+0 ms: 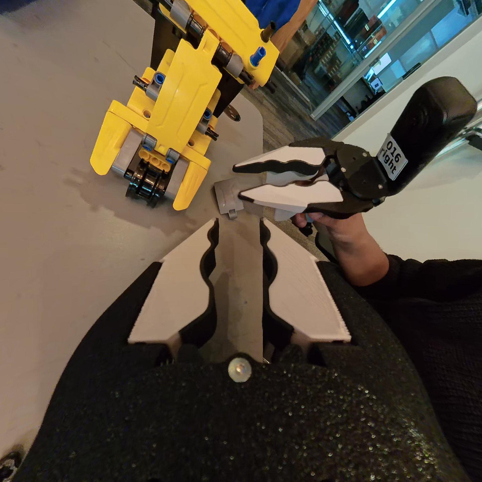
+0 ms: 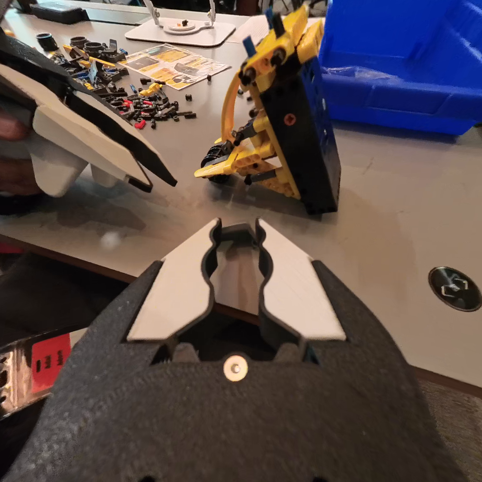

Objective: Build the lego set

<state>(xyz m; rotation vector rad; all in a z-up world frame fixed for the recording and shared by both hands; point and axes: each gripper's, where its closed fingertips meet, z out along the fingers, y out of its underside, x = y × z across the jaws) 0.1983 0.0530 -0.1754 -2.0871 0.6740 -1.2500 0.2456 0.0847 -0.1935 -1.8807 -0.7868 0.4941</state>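
Right gripper: your right gripper (image 2: 238, 224) is closed on a small grey plastic piece (image 2: 236, 230), which sits between the two tips. In the left wrist view you see the same gripper (image 1: 236, 180) from the side, with the grey piece (image 1: 226, 196) held at the tips, above the table near its edge.
Left gripper: your left gripper (image 1: 238, 221) has its fingers apart and nothing is between them. It points toward the grey piece and is just beside it. In the right wrist view it (image 2: 163, 185) hangs above the table at the left.
Yellow toy model: the half-built yellow and black model (image 2: 271, 130) stands tilted on the grey table (image 2: 391, 208), leaning on the blue bin (image 2: 404, 65) at the far right. Its black wheel (image 1: 146, 185) is at the low end, near both grippers but apart from them.
Loose parts: a heap of small black, red, yellow and blue pieces (image 2: 146, 104) lies far left on the table.
Printed sheet: a sheet with pictures (image 2: 172, 65) lies flat beyond the heap, near a white stand base (image 2: 180, 32).
Round cover: a dark round cap (image 2: 453, 288) is set in the table at the near right.
Hand: your hand (image 1: 339, 232) in a dark sleeve holds the right gripper from below.
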